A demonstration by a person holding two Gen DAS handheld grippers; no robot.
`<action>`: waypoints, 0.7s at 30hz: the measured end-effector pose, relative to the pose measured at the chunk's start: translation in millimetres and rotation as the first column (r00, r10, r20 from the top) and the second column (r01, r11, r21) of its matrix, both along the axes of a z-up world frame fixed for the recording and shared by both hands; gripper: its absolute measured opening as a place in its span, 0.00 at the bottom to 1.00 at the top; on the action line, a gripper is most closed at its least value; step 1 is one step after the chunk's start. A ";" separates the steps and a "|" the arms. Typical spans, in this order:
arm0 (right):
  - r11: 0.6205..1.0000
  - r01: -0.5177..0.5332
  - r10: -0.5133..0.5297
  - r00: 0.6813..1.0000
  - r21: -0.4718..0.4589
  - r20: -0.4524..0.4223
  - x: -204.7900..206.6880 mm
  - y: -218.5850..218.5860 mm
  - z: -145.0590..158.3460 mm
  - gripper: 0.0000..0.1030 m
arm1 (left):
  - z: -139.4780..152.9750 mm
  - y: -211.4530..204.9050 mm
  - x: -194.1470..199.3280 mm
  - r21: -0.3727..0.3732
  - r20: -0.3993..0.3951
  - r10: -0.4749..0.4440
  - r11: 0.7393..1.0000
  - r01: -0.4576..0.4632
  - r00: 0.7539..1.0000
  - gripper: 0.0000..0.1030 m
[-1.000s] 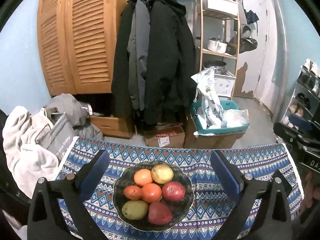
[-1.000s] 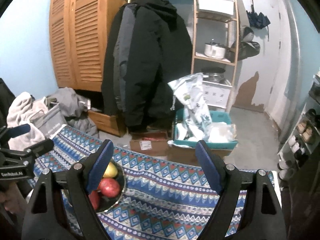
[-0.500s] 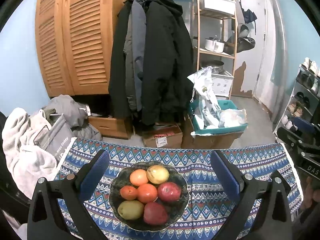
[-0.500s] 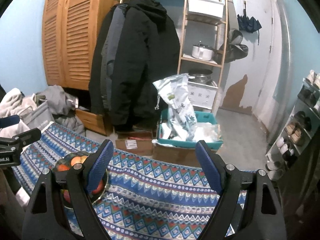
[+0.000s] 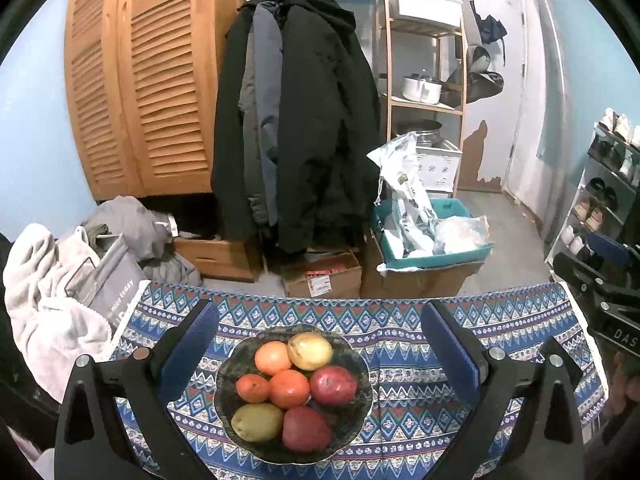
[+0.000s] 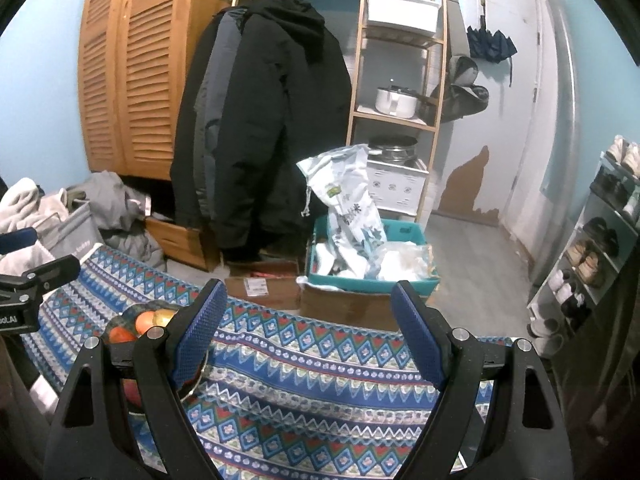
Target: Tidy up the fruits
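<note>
Fruit (image 5: 294, 388) sits piled in a dark bowl (image 5: 360, 396) on your patterned tablecloth (image 5: 404, 364), in the left half of the cloth and nearer its front edge than its far one. You have seven pieces in there: a yellow-green one (image 5: 310, 351) and an orange (image 5: 273, 357) at the far side, a small orange (image 5: 252, 387), a larger orange (image 5: 289, 388) and a red apple (image 5: 333, 385) across the middle, then a green-yellow pear (image 5: 257, 422) and a second red fruit (image 5: 306, 428) at the near rim. All of them touch their neighbours and none lies outside the bowl.

Your left gripper (image 5: 319, 344) hovers over the bowl with its blue pads spread wide, one on each side of the bowl, nothing between them pressed or touched. Your right gripper (image 6: 306, 328) is released too, jaws apart over bare cloth toward the right half of the table; from its camera the bowl (image 6: 116, 322) shows only partly, behind the left finger, with orange (image 6: 145, 322) and yellow (image 6: 165, 316) fruit peeking out. The left gripper's black frame (image 6: 36, 276) juts in at that view's left edge.

Beyond the far edge of the cloth you see cardboard boxes (image 5: 322, 276) on the floor and a teal bin (image 5: 432, 236) full of plastic bags. Dark coats (image 5: 304, 120) hang from a rail behind them, beside louvred wooden doors (image 5: 140, 80) and a wooden shelf unit (image 5: 424, 80) holding pots. Grey and white laundry (image 5: 48, 280) is heaped off the cloth's left corner, and a shoe rack (image 5: 600, 200) stands off to the right.
</note>
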State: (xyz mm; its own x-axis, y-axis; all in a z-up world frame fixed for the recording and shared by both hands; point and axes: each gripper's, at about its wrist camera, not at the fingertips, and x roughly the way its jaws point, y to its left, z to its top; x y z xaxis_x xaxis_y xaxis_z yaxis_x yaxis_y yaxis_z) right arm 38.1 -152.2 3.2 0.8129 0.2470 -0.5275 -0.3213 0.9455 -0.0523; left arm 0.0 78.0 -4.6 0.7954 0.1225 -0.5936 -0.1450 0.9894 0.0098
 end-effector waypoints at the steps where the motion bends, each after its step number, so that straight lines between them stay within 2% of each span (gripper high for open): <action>1: 1.000 0.002 -0.002 1.000 0.000 -0.001 0.3 -0.9 -0.3 0.81 | 0.4 -0.2 -0.2 0.001 0.002 0.001 1.000 -0.001 1.000 0.99; 21: 1.000 0.009 -0.009 1.000 -0.003 -0.004 2.1 -6.8 -0.5 0.81 | 2.1 -4.5 0.6 -0.001 0.001 -0.001 1.000 0.001 1.000 0.99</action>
